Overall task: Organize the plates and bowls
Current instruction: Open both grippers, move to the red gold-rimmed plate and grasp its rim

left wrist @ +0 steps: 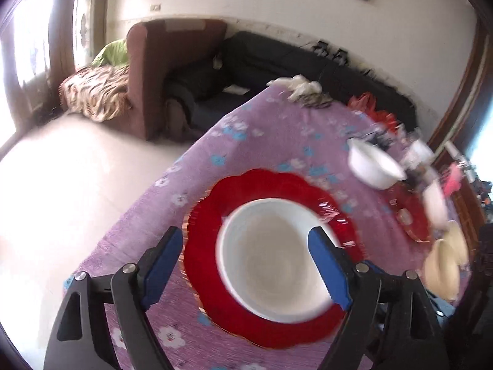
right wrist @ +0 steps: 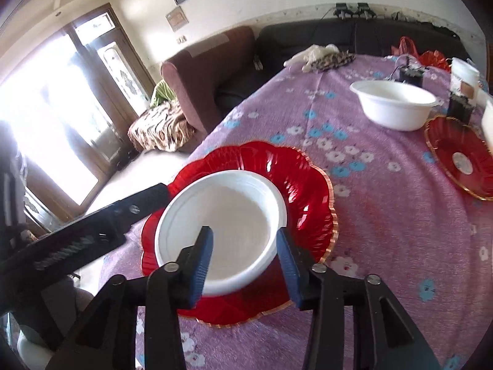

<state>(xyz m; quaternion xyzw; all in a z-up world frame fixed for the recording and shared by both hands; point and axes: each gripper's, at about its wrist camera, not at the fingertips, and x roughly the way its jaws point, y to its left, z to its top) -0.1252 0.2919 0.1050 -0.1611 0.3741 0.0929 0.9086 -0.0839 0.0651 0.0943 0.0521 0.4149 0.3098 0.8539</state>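
- My left gripper (left wrist: 246, 265) stands wide open with nothing pressed between its blue pads; the white bowl (left wrist: 274, 259) lies in the gap below them, untouched as far as I can tell.
- My right gripper (right wrist: 245, 259) is partly open, its two pads straddling the near rim of that same bowl (right wrist: 222, 231) without clamping it.
- The bowl sits inside the red scalloped plate (right wrist: 308, 185), which lies near the table's left edge on the purple flowered cloth (right wrist: 385, 215).
- I judge this bowl-on-plate set to be placed, and the step now is to draw both tools clear.
- To do it well, I should lift each gripper straight away from the rim, so that no pad catches the light bowl and drags it off centre.
- The right wrist view shows my left gripper (right wrist: 92, 225) as a dark bar at the plate's left rim, plus a sharp second white bowl (right wrist: 396, 104) and second red plate (right wrist: 459, 157) toward the table's far right.
- The left wrist view blurs those, but alone shows pale cream dishes (left wrist: 443, 262) at the table's right edge.
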